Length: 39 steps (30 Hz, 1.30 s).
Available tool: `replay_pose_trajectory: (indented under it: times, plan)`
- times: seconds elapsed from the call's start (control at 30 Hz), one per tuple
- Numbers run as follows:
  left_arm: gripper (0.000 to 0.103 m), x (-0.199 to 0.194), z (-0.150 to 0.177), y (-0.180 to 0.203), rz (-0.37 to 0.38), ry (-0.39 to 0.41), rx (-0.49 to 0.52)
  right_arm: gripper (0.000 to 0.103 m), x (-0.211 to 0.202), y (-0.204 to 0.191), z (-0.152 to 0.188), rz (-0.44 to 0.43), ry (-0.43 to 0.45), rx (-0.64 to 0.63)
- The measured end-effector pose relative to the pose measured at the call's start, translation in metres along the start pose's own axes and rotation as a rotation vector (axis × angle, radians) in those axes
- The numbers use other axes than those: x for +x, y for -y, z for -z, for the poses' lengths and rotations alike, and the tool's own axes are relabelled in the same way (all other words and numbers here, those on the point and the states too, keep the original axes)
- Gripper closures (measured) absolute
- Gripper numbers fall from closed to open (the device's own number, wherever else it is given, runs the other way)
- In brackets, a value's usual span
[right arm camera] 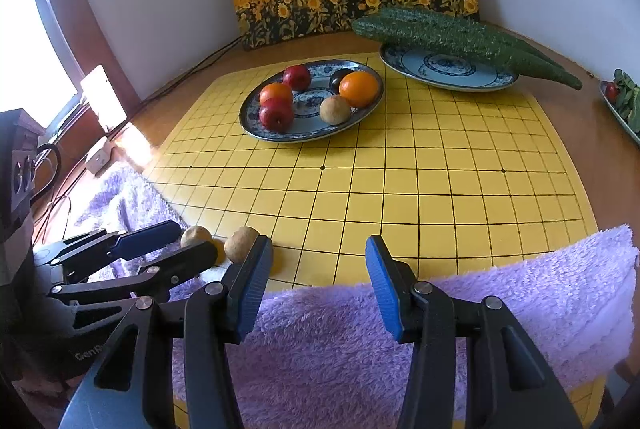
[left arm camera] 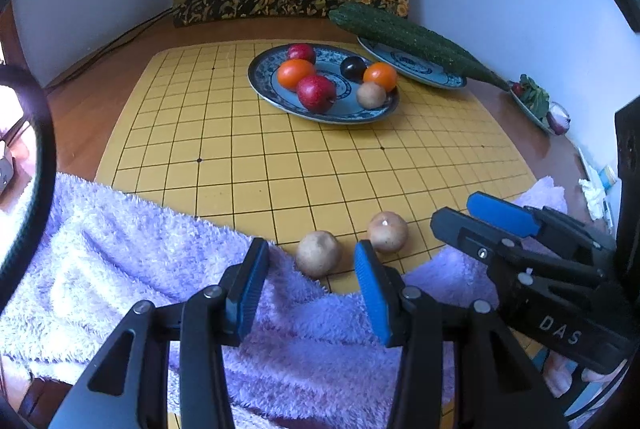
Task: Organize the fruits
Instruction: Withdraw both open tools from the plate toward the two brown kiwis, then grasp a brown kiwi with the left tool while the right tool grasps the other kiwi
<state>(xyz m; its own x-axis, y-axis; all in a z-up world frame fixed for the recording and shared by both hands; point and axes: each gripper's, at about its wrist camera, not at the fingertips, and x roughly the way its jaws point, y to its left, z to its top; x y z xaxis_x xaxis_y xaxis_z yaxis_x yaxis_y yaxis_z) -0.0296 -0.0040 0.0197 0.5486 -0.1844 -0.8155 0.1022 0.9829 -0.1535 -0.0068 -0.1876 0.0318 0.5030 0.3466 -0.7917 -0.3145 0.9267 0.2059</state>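
Left gripper (left arm camera: 312, 285) jaws apart, empty, over towel (left arm camera: 120, 269); right gripper (right arm camera: 318, 281) same. Two brown fruits (left arm camera: 319, 253) on yellow board (left arm camera: 280, 157) at 6 o'clock, plate (left arm camera: 280, 97) at 12. Only right wrist shows window (right arm camera: 24, 49). Cucumber (left arm camera: 408, 37) long axis runs 10-to-4.

Left tool (left arm camera: 312, 293) black linkage arms, blue ribbed pads (left arm camera: 374, 299), silver rivets

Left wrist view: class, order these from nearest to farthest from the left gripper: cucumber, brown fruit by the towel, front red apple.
1. Brown fruit, just ahead of the left gripper.
2. Front red apple, on the fruit plate.
3. Cucumber, far right.
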Motion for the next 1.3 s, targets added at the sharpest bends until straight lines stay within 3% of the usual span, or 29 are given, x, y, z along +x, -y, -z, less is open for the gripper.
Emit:
replay_pose_trajectory:
  times: [0.13, 0.3, 0.6, 1.07, 1.3]
  plan:
    - [0.057, 0.001, 0.000, 0.004, -0.018, 0.007, 0.030, 0.054, 0.000, 0.002, 0.001, 0.000, 0.002, 0.010]
    - [0.067, 0.002, 0.000, 0.005, -0.038, 0.016, 0.043, 0.054, 0.001, 0.004, 0.001, 0.000, 0.000, 0.014]
    - [0.078, 0.001, -0.002, -0.001, -0.008, 0.022, 0.018, 0.054, 0.001, 0.001, 0.001, -0.012, -0.001, 0.008]
    - [0.078, -0.003, -0.004, -0.011, 0.034, 0.036, -0.052, 0.054, -0.003, -0.013, 0.001, -0.039, 0.005, -0.025]
    - [0.076, 0.000, -0.003, -0.008, 0.031, 0.021, -0.021, 0.053, -0.003, -0.017, 0.000, -0.039, 0.008, -0.037]
